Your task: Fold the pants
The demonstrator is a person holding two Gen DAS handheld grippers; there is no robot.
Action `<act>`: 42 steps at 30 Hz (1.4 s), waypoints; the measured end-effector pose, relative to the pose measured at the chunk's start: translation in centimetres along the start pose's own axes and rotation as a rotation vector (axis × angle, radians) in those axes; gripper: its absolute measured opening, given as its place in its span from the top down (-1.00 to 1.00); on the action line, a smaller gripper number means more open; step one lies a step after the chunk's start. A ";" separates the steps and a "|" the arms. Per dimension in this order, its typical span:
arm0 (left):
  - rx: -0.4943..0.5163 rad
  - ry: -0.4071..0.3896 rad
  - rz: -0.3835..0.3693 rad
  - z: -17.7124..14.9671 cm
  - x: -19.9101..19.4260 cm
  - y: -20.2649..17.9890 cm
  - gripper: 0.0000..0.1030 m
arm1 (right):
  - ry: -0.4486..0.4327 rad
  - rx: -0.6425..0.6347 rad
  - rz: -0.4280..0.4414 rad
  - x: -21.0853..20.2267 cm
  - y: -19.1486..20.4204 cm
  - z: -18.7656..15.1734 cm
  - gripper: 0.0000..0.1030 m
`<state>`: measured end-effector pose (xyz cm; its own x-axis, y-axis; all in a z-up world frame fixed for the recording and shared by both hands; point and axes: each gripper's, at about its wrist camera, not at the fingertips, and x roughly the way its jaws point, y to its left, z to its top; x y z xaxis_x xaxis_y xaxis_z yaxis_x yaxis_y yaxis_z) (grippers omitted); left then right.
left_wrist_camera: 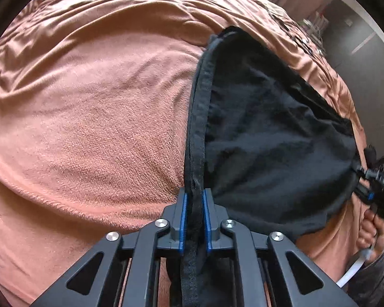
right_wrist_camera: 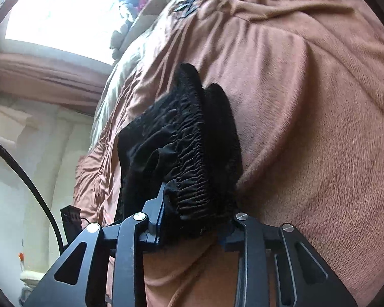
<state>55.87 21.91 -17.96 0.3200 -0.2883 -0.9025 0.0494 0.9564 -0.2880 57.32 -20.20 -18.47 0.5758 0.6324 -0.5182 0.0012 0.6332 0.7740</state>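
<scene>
Black pants (left_wrist_camera: 268, 138) lie on a salmon fleece blanket (left_wrist_camera: 94, 117). My left gripper (left_wrist_camera: 195, 199) is shut on their dark seamed edge, which runs up between the blue pads. At the right edge of the left wrist view, the right gripper (left_wrist_camera: 363, 186) holds the pants' other corner, with a hand behind it. In the right wrist view the right gripper (right_wrist_camera: 192, 215) is shut on the gathered elastic waistband (right_wrist_camera: 192, 153) of the pants (right_wrist_camera: 151, 158); the bunched cloth fills the gap and hides the right finger's pad.
The blanket (right_wrist_camera: 307, 102) covers a bed with deep wrinkles. A bright window (right_wrist_camera: 64, 12) and pale wall are at the left of the right wrist view. A black cable (right_wrist_camera: 30, 179) arcs beside the bed. Small dark items (left_wrist_camera: 294, 35) lie on the far blanket.
</scene>
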 end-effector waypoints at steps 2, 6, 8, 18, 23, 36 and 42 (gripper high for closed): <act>-0.006 -0.002 -0.008 0.0 -0.4 -0.1 0.82 | -0.003 -0.011 0.008 -0.1 0.3 0.1 0.50; -0.033 -0.007 -0.036 0.0 -1.5 0.3 0.84 | -0.003 -0.021 0.013 -0.4 0.6 0.4 0.54; -0.033 -0.008 -0.038 -0.1 -2.3 -0.1 0.84 | -0.004 -0.034 0.017 -0.7 1.0 0.4 0.55; -0.029 -0.002 -0.063 -1.4 -5.5 -2.3 0.86 | 0.014 -0.076 0.029 -2.4 2.5 0.0 0.55; -0.039 0.011 -0.063 -4.3 -7.0 -2.5 0.86 | 0.045 -0.089 0.025 -3.4 2.7 -0.8 0.56; -0.110 -0.008 -0.086 -12.8 -10.2 -3.4 0.86 | 0.131 -0.134 0.020 -5.7 3.1 -3.8 0.56; -0.155 -0.018 -0.089 -17.2 -11.3 -3.3 0.86 | 0.166 -0.157 0.040 -6.6 3.1 -4.9 0.56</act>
<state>35.81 21.17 -12.32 0.3380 -0.3691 -0.8658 -0.0675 0.9080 -0.4134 49.50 -20.23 -14.46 0.4303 0.7150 -0.5510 -0.1538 0.6595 0.7358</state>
